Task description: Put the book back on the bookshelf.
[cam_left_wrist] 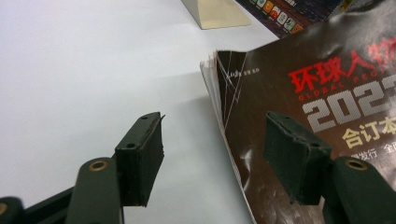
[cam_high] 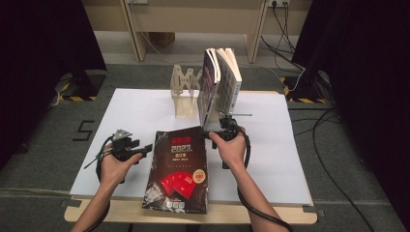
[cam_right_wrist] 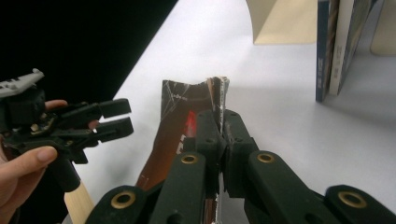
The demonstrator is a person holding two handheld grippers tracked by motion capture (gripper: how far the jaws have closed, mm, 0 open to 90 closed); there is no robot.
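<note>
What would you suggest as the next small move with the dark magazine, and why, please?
Probably keep raising the far edge with the right tool, tilting the magazine upright toward the wooden rack. That tool is shut on the magazine's top edge, the left tool stands open beside its corner, and two books already stand at the rack.

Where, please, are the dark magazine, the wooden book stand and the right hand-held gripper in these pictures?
dark magazine (cam_high: 179,169), high view, middle of its front cover.
wooden book stand (cam_high: 185,99), high view, its pale upright side.
right hand-held gripper (cam_right_wrist: 220,122), right gripper view, jaw tips clamped on the magazine's edge.
</note>
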